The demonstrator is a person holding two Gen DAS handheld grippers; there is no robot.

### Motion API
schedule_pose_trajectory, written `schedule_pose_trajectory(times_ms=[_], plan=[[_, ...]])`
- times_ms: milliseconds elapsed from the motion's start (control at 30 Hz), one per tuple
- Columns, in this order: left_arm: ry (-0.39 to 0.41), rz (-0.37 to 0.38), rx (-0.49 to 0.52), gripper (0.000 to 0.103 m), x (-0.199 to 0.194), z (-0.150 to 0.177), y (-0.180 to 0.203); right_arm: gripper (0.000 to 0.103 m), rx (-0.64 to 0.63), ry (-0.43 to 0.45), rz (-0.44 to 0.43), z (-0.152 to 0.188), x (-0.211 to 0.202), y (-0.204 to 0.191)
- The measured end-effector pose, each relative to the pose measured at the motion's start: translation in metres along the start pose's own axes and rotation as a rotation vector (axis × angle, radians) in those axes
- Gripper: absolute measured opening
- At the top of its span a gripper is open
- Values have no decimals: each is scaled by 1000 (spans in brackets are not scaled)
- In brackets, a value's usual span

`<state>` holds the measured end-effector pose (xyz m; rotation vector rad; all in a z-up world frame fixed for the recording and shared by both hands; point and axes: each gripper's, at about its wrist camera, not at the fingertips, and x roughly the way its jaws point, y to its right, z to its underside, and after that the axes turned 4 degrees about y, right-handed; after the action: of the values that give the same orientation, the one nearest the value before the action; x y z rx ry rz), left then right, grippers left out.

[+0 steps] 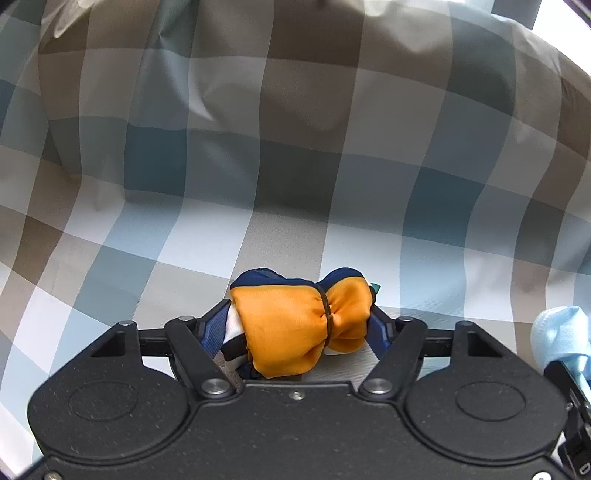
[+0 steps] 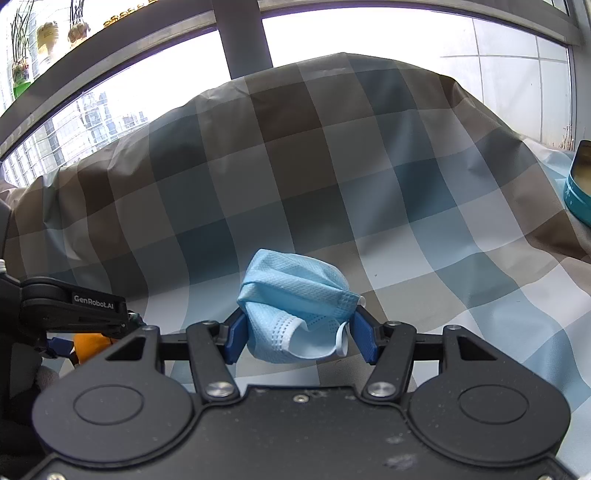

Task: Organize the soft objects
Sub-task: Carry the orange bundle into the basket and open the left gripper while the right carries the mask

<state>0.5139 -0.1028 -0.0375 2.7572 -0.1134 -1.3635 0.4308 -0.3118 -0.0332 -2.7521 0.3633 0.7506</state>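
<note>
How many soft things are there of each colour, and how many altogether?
Orange and navy: 1, the tied cloth bundle in the left tool.
Light blue: 1, the face mask in the right tool.
Total: 2.

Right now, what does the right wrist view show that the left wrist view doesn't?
Only the right wrist view: windows with buildings outside, a shelf of small items, a teal tin.
Only the left wrist view: the orange-and-navy scarf bundle's black band, between the left claw's fingers.
Both: checked cloth, blue face mask in the right claw.
</note>
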Motion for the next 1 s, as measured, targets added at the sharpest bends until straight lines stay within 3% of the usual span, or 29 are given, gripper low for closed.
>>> schedule_pose_trajectory(times_ms=[300,467,633,1000], plan=[[178,118,111,68,-103,25,14,58,9,-13,-3,-1,2,2],[258,144,180,68,-158,55,16,58,2,-5,2,-1,0,0],[285,166,195,68,-196,89,2,58,-7,22,11,1,-6,-2],[275,125,166,69,-252,179,-45,58,-41,107,30,0,-21,-9]])
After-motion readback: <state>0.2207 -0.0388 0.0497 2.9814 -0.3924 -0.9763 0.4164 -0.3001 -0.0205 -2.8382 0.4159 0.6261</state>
